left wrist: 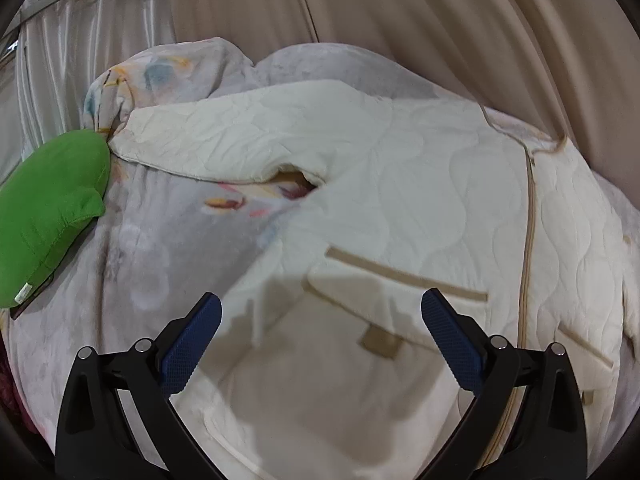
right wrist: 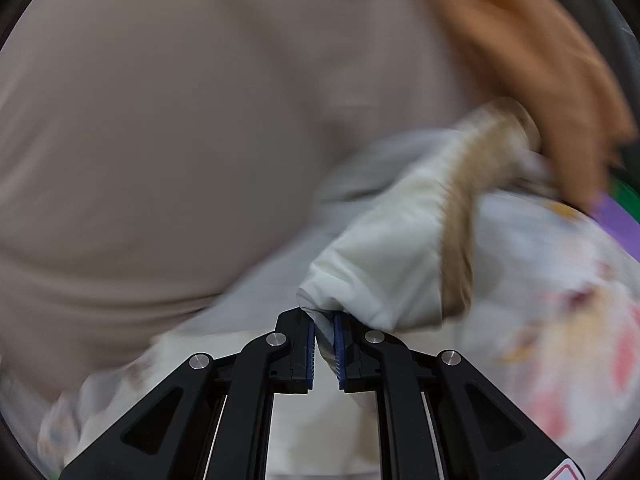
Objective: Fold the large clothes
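A cream quilted jacket [left wrist: 420,208] with tan trim and a tan zipper lies spread on a grey floral blanket [left wrist: 168,240]. One sleeve [left wrist: 208,140] stretches out to the left. My left gripper [left wrist: 320,312] is open and empty, hovering over the jacket's lower front near a tan-edged pocket [left wrist: 400,276]. In the right wrist view, my right gripper [right wrist: 323,322] is shut on a fold of the jacket's cream cloth [right wrist: 384,264], a part with a tan band [right wrist: 456,240], lifted off the bed. That view is blurred by motion.
A green cushion [left wrist: 52,216] lies at the left edge of the bed. Beige curtains [left wrist: 400,12] hang behind the bed, white drapes [left wrist: 80,40] at the left. In the right wrist view, an orange cloth [right wrist: 540,60] and the floral blanket [right wrist: 560,300] show at the right.
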Demonstrator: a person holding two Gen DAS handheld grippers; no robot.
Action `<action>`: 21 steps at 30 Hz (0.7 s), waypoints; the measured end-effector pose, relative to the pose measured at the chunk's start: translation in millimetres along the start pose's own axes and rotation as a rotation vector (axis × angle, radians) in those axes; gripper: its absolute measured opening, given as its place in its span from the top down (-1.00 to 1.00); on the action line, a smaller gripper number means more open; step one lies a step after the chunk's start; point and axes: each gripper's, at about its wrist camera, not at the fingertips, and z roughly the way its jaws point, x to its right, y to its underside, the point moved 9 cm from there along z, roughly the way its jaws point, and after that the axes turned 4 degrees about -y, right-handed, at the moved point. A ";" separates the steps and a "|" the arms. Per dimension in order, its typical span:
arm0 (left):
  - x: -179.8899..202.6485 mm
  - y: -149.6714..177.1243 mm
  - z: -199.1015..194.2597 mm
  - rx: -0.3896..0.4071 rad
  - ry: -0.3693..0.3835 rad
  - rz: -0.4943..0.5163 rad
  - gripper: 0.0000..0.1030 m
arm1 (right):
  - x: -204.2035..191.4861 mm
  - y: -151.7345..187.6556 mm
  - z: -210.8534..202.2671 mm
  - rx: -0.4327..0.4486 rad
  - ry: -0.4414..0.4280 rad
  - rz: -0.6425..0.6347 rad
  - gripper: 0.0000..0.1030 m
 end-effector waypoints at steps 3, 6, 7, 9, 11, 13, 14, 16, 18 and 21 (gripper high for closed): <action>-11.5 -18.0 1.0 0.013 0.027 -0.043 -0.90 | -141.0 51.0 31.0 -0.128 -0.238 -0.169 0.75; -17.6 -33.4 4.5 0.010 0.087 -0.082 -0.90 | -236.1 147.8 64.4 -0.311 -0.388 -0.253 0.67; -18.0 -38.4 7.8 0.003 0.109 -0.090 -0.90 | -255.0 181.3 73.3 -0.381 -0.416 -0.276 0.60; -11.9 -44.1 17.5 -0.024 0.164 -0.095 -0.91 | -276.0 242.6 84.7 -0.507 -0.411 -0.328 0.53; -0.4 -44.8 31.3 -0.071 0.229 -0.105 -0.91 | -278.8 276.5 79.5 -0.560 -0.392 -0.354 0.50; 16.1 -40.3 49.4 -0.136 0.300 -0.125 -0.91 | -264.1 286.9 58.3 -0.550 -0.371 -0.340 0.28; 24.6 -37.2 58.1 -0.166 0.329 -0.138 -0.91 | -247.1 282.7 47.1 -0.528 -0.339 -0.312 0.07; 43.5 -32.1 74.1 -0.226 0.389 -0.170 -0.91 | -208.9 269.9 35.4 -0.506 -0.272 -0.235 0.00; 64.4 -28.5 86.6 -0.274 0.451 -0.197 -0.91 | -162.5 258.9 24.0 -0.490 -0.183 -0.161 -0.01; 92.1 -21.9 101.6 -0.323 0.480 -0.195 -0.91 | -97.2 227.8 11.4 -0.441 -0.069 -0.059 -0.04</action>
